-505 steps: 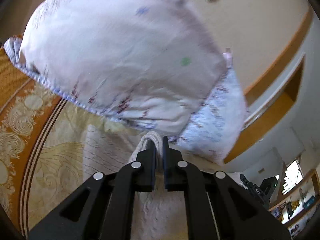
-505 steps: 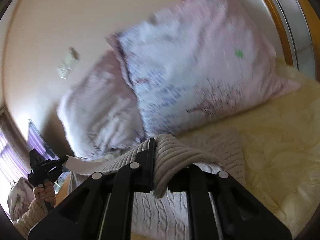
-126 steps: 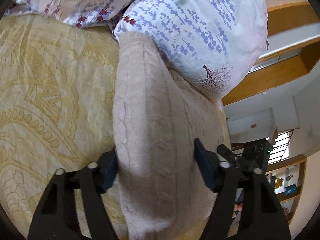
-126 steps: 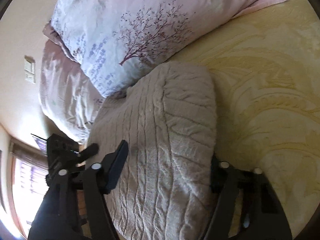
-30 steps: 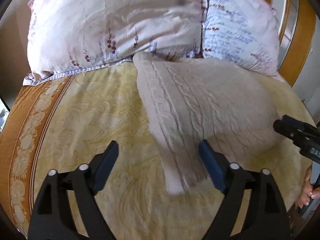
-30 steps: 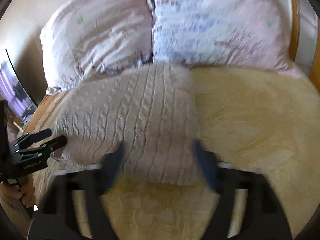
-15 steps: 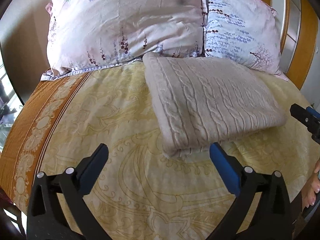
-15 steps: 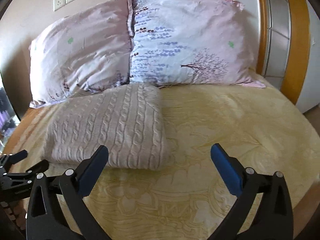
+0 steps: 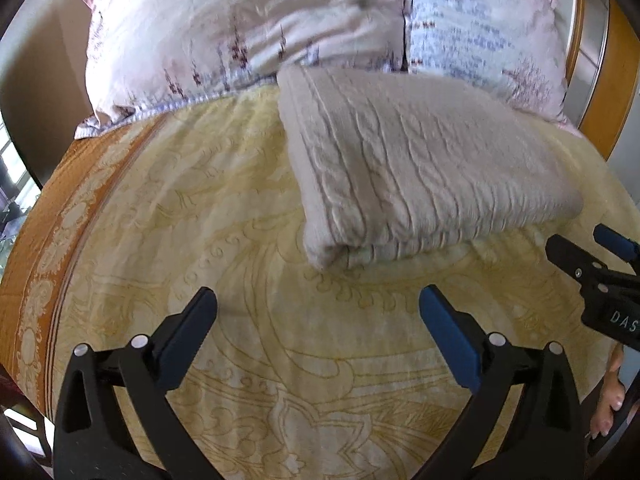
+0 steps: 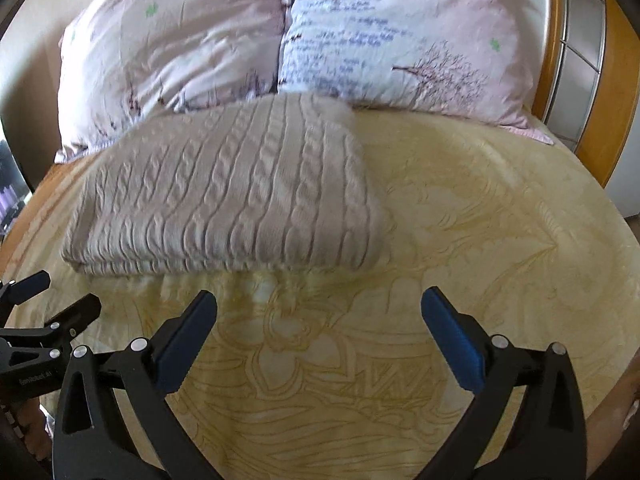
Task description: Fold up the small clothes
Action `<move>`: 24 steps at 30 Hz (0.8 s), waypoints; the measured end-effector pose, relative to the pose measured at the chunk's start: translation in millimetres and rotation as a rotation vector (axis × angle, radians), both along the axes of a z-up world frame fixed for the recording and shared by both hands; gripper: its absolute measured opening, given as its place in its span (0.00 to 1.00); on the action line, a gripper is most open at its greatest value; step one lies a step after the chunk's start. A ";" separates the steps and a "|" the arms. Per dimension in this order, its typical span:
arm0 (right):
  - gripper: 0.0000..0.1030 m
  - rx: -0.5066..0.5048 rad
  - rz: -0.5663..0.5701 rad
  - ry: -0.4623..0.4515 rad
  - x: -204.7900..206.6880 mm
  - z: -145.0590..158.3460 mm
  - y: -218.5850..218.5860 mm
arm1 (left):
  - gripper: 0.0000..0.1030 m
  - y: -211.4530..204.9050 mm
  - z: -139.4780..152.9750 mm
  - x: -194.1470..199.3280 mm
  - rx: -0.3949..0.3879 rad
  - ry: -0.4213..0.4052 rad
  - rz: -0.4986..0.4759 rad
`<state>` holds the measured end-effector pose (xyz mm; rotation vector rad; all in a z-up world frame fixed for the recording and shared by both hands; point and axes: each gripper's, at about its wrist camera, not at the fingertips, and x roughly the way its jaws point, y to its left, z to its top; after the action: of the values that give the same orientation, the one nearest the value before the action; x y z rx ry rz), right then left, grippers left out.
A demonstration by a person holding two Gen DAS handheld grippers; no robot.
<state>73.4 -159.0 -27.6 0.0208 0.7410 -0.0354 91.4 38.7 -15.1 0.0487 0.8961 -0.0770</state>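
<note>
A beige cable-knit sweater lies folded into a thick rectangle on the yellow patterned bedspread, its far edge against the pillows. In the right wrist view the same sweater fills the left middle. My left gripper stands wide open just short of the sweater's near left corner, nothing between its blue pads. My right gripper is equally open, just before the sweater's near edge. Each view catches the other gripper at its side, the right gripper and the left gripper.
Two floral pillows lean against the wooden headboard behind the sweater. An orange patterned border runs along the bed's left edge. A person's hand shows at the lower right of the left wrist view.
Both grippers have moved closer and lower toward the sweater's near edge since half a second ago. The sweater lies settled where it was let go a second ago.
</note>
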 end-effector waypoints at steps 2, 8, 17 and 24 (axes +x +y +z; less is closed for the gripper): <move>0.99 -0.002 0.006 0.018 1.5 -3.5 2.8 | 0.98 0.1 -0.6 -0.3 -0.007 -0.002 0.003; 0.99 -0.008 0.013 0.044 3.3 -8.2 6.5 | 0.98 2.1 -2.6 0.1 -0.019 -0.001 -0.001; 0.99 -0.019 0.019 0.070 7.5 -10.3 6.8 | 0.98 1.8 -2.6 0.6 -0.019 0.004 0.000; 0.99 -0.022 0.022 0.069 8.0 -10.2 6.1 | 0.98 1.1 -3.5 1.5 -0.017 0.002 -0.009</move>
<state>81.4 -152.8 -37.8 -0.0092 0.8097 -0.0235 92.9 39.8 -18.6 0.0370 0.8972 -0.0935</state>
